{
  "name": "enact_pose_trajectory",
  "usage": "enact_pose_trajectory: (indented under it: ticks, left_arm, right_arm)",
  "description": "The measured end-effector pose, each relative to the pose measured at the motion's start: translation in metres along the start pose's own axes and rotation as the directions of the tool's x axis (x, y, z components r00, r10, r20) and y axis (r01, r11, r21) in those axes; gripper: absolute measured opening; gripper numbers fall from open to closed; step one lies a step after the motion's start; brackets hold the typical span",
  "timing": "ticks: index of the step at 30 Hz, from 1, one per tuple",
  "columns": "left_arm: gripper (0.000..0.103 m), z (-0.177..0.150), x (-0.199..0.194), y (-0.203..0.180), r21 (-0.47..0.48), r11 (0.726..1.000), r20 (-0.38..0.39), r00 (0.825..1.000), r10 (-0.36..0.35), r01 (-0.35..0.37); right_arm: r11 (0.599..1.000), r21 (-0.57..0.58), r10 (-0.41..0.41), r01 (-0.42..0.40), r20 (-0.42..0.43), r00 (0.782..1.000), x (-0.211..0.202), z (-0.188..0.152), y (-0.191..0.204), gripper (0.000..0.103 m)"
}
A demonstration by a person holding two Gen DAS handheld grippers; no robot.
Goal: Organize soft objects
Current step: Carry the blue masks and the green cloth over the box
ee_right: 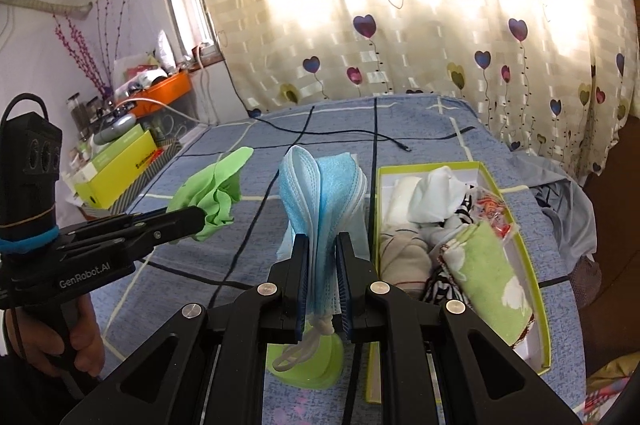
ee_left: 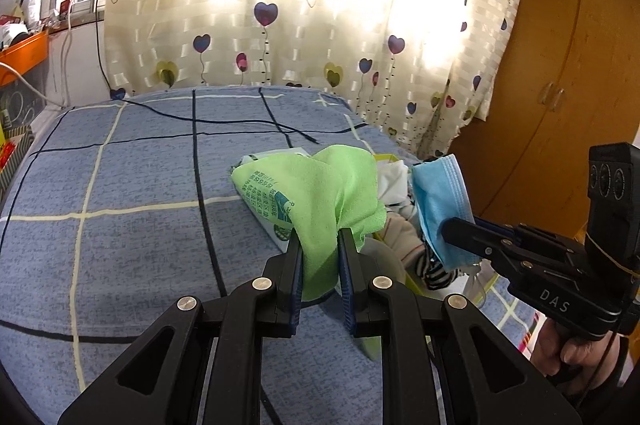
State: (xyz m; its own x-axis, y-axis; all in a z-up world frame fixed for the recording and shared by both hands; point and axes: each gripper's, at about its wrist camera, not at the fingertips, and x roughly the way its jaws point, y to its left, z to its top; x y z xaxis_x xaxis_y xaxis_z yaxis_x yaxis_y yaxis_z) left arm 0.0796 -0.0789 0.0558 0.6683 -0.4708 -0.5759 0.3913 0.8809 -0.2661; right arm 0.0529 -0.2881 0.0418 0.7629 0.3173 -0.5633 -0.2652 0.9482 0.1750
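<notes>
Left gripper clamps the cloth, right gripper the masks; carry both level to the box at three o'clock.

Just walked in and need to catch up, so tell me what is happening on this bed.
A person is sorting soft items with a handheld gripper in each hand. The left gripper is shut on a bright green cloth, held above the blue checked bedspread. The right gripper is shut on a folded light blue face mask. Beside them lies an open yellow-green box already holding socks and a green towel. Neither held item is in the box yet.
</notes>
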Motion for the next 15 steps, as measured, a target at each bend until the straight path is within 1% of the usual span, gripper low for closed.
enact_pose_trajectory:
  ticks: [10, 15]
  left_arm:
    - [0.017, 0.003, 0.009, -0.011, 0.017, 1.000, -0.012, 1.000, -0.024, 0.025]
    - [0.017, 0.005, 0.018, -0.023, 0.042, 0.998, -0.028, 0.999, -0.046, 0.047]
  right_arm:
    - [1.000, 0.002, 0.007, -0.007, -0.005, 1.000, 0.000, 0.000, -0.002, 0.013]
    - [1.000, 0.018, 0.004, -0.004, -0.008, 1.000, 0.003, -0.002, -0.011, 0.013]
